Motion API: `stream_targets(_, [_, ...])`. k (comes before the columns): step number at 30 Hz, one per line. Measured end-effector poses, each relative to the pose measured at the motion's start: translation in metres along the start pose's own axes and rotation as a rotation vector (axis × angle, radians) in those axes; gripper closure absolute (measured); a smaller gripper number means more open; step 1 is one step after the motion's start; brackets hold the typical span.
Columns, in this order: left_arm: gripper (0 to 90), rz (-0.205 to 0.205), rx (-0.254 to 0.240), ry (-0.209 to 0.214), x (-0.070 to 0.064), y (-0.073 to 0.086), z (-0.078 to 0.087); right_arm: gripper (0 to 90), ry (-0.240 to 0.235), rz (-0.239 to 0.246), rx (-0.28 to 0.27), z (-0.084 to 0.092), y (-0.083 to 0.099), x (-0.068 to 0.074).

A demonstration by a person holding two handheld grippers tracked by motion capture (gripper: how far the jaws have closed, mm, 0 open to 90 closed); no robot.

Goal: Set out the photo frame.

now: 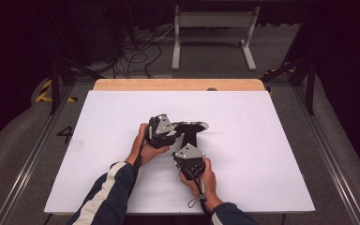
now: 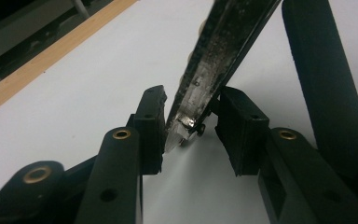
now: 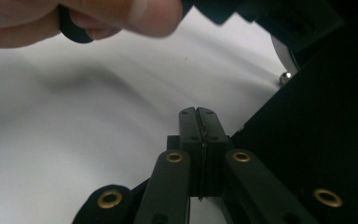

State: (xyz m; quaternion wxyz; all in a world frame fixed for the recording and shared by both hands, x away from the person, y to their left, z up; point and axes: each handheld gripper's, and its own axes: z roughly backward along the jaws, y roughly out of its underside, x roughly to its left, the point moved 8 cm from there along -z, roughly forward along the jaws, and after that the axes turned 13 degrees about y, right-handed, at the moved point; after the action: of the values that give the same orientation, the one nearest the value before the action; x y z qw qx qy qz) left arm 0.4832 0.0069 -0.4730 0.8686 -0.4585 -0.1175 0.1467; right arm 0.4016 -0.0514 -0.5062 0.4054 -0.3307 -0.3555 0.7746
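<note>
The pan (image 1: 191, 125) lies near the middle of the table (image 1: 262, 154), its handle (image 1: 190, 138) pointing toward the person. The left gripper (image 2: 189, 126) stands at the pan rim (image 2: 214, 70), jaws narrow with the rim between them. The right gripper (image 3: 198, 116), just beside the handle, has jaws fully closed on nothing.

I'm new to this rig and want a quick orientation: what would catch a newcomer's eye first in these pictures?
First, the two hand-held grippers meeting over a black pan at the middle of the white table. In the left gripper view, the left gripper has its jaws either side of the pan's thin, shiny rim, though contact isn't clear. The right gripper is shut tight beside the pan's dark handle.
</note>
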Motion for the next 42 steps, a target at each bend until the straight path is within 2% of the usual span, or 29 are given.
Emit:
stream_targets(4, [66.7,-0.009,0.010,-0.008,-0.001,0.000,0.000,90.0,0.005,-0.029,0.013,0.001,0.001,-0.003])
stream_targets(7, [69.5,-0.005,0.007,0.000,-0.003,0.001,0.001,90.0,-0.011,-0.077,0.038,0.002,0.004,-0.010])
stream_targets(10, [72.7,-0.014,0.018,-0.012,-0.005,0.001,0.002,90.0,-0.015,-0.103,0.058,0.002,0.009,-0.017])
stream_targets(15, [75.0,-0.023,0.029,-0.027,-0.007,0.001,0.003,90.0,-0.006,-0.099,0.059,0.003,0.010,-0.021])
stream_targets(19, [76.6,-0.059,0.066,-0.063,-0.013,0.001,0.007,90.0,-0.002,-0.105,0.069,0.005,0.012,-0.028])
stream_targets(26, [76.3,-0.034,0.059,-0.062,-0.017,0.003,0.012,90.0,-0.014,-0.097,0.078,0.006,0.015,-0.028])
stream_targets(30, [74.6,0.001,0.013,-0.051,-0.017,0.006,0.010,90.0,-0.013,-0.094,0.082,0.006,0.015,-0.028])
stream_targets(32, [69.6,0.007,0.032,-0.054,-0.013,0.012,0.005,90.0,-0.028,-0.097,0.080,0.006,0.015,-0.026])
stream_targets(38, [64.3,0.021,0.065,-0.072,-0.002,0.023,-0.006,90.0,-0.023,-0.081,0.069,0.003,0.012,-0.023])
stream_targets(42, [70.2,0.039,0.055,-0.046,-0.003,0.025,-0.012,90.0,-0.014,-0.076,0.065,0.002,0.008,-0.019])
